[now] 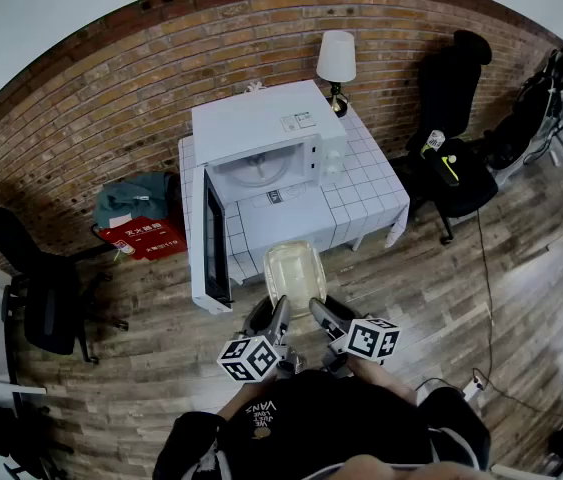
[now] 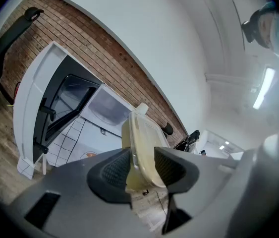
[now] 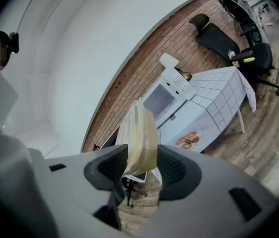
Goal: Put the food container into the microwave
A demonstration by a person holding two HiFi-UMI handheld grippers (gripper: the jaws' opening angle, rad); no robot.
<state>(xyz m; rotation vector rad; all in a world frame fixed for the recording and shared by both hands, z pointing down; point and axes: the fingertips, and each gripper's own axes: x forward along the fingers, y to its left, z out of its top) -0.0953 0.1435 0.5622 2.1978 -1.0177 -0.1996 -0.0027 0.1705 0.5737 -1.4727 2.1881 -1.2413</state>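
Left gripper view showed the left hand-held gripper (image 2: pixel 140 168) clenched on the rim of the pale, translucent, lidded plastic food container (image 2: pixel 140 138). The right hand-held gripper (image 3: pixel 141 166) pinched it alongside, probably to keep it level. The container hung in the air short of the white microwave (image 1: pixel 261 128) on the white-tiled bench (image 1: pixel 371 183), whose door (image 1: pixel 211 240) stood wide, ready for loading.

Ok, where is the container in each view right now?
Head view: container low centre, just below the microwave.
Left gripper view: centre, standing on edge, clamped in the left claw.
Right gripper view: centre, on edge, clamped in the right claw.
Shared landmark: the white microwave, which shows in all three views, behind the container.
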